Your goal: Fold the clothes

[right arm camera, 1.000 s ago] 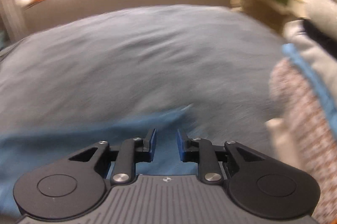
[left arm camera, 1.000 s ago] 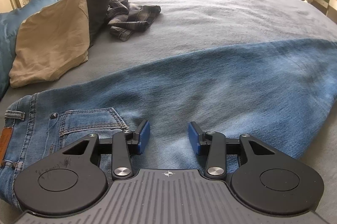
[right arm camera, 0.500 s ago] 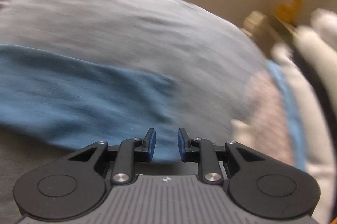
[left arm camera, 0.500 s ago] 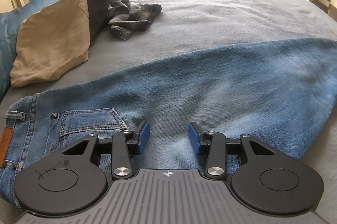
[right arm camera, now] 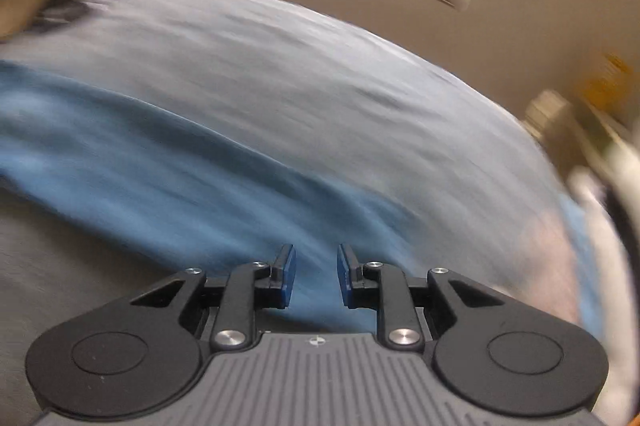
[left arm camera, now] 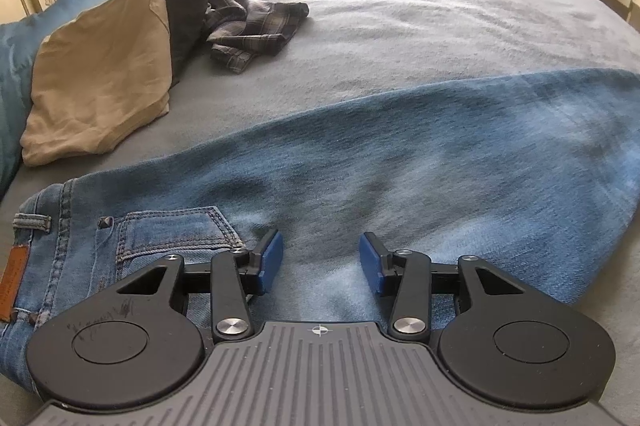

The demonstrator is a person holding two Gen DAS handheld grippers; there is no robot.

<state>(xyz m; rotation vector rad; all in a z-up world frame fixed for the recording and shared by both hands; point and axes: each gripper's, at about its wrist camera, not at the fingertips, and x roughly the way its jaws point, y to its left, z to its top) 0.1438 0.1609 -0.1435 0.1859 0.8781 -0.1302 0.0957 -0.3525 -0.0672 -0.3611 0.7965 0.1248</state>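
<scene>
Directly beneath the left hand-held gripper [left arm camera: 318, 264], a pair of blue jeans [left arm camera: 400, 161] lies flat on the bed [left arm camera: 420, 13]. Its blue pads stand apart with nothing between them, released, over the seat of the denim just right of the back pocket [left arm camera: 176, 234]. The waistband and leather patch sit at its lower left, and the leg runs away to its right. The right hand-held gripper [right arm camera: 316, 276], in a view smeared by motion, hangs over the far stretch of that leg with a narrower gap and empty pads, so it too is released.

Ahead and to the left of the left hand-held gripper rest a tan folded garment [left arm camera: 100, 73], a dark one [left arm camera: 186, 9] behind it, and a crumpled plaid shirt [left arm camera: 256, 29] further on.

The step in hand looks like readying the jeans for a fold. The next move likely calls for the right hand-held gripper to settle, pinch the leg near its end, and carry it toward the waistband while the left pins the seat.
</scene>
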